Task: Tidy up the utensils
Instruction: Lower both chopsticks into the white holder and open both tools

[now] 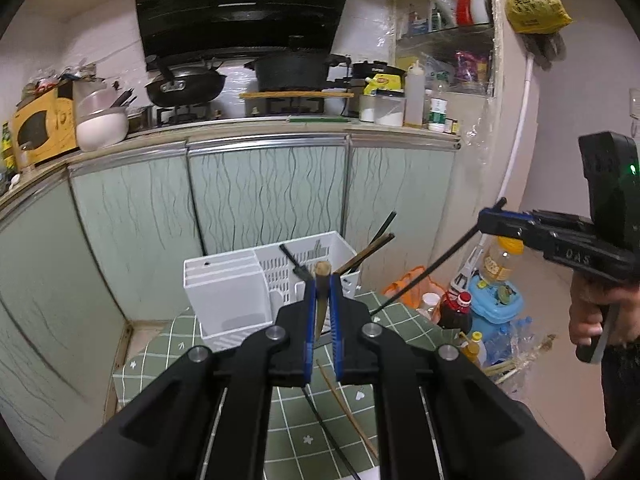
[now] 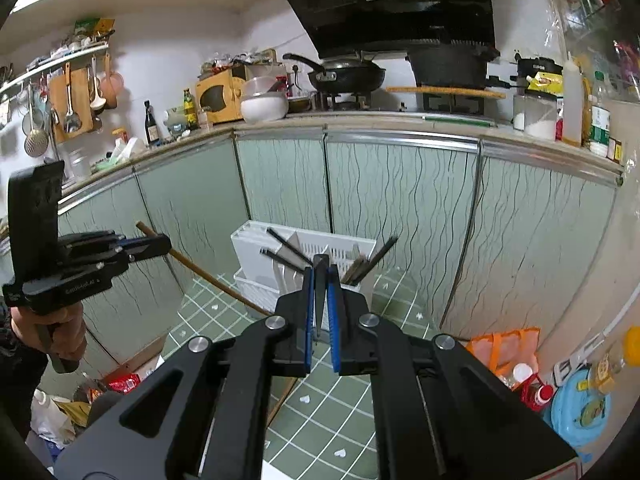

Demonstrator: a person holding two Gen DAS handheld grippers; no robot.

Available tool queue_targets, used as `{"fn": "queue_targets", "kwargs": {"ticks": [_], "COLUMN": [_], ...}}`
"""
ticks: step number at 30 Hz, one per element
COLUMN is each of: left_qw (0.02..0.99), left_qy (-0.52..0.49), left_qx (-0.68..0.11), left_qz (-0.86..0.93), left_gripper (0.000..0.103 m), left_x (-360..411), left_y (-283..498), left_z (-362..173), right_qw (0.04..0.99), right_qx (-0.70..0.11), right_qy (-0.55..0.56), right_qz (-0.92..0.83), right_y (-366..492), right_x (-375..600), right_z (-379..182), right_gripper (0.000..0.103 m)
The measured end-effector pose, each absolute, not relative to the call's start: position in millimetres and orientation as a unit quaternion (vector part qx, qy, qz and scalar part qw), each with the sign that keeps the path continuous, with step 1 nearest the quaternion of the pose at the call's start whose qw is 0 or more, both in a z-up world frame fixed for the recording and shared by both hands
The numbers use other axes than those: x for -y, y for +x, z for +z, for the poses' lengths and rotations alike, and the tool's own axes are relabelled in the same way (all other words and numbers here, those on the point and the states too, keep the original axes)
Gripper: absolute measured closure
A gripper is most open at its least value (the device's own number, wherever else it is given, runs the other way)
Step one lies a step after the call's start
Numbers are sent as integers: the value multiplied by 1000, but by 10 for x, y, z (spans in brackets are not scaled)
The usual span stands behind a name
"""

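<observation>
My left gripper (image 1: 322, 280) is shut on a brown wooden chopstick (image 1: 321, 276), held above the small green-tiled table (image 1: 304, 432); from the right wrist view that chopstick (image 2: 208, 278) slants down from the left gripper (image 2: 160, 244). My right gripper (image 2: 320, 276) is shut on a black chopstick (image 2: 320, 280), which in the left wrist view (image 1: 424, 272) slants down from the right gripper (image 1: 492, 220). A white slotted utensil holder (image 1: 248, 292) stands at the table's far edge with several chopsticks in it (image 2: 368, 264).
A brown chopstick (image 1: 344, 404) and a black one (image 1: 328, 436) lie on the table. Green cabinet doors (image 1: 264, 192) stand behind the holder. Bottles, an orange bag (image 1: 412, 284) and a blue container (image 1: 496, 300) crowd the floor at right.
</observation>
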State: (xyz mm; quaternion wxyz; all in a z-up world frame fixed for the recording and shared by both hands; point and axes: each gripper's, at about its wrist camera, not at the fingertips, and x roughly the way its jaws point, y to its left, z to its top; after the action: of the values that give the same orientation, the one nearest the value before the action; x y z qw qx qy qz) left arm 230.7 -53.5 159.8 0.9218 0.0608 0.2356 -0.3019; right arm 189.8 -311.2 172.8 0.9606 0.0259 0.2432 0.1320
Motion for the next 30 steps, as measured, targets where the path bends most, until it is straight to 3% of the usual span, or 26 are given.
{"fn": "queue_targets", "kwargs": {"ticks": [19, 30], "left_qw": [907, 903], "left_qy": [74, 75], "left_qx": [-215, -223], "left_qz": [-355, -359], "left_gripper": [95, 95], "left_x": [767, 865], "left_y": [2761, 3171], "left_z": [2171, 2152], "right_qw": [961, 961], "right_qx": [-228, -230], "right_qy": [16, 15], "right_qz": [155, 152], "right_y": [2318, 2761], "right_x": [3310, 3425], "right_z": [2248, 2276], "right_gripper": [97, 97]}}
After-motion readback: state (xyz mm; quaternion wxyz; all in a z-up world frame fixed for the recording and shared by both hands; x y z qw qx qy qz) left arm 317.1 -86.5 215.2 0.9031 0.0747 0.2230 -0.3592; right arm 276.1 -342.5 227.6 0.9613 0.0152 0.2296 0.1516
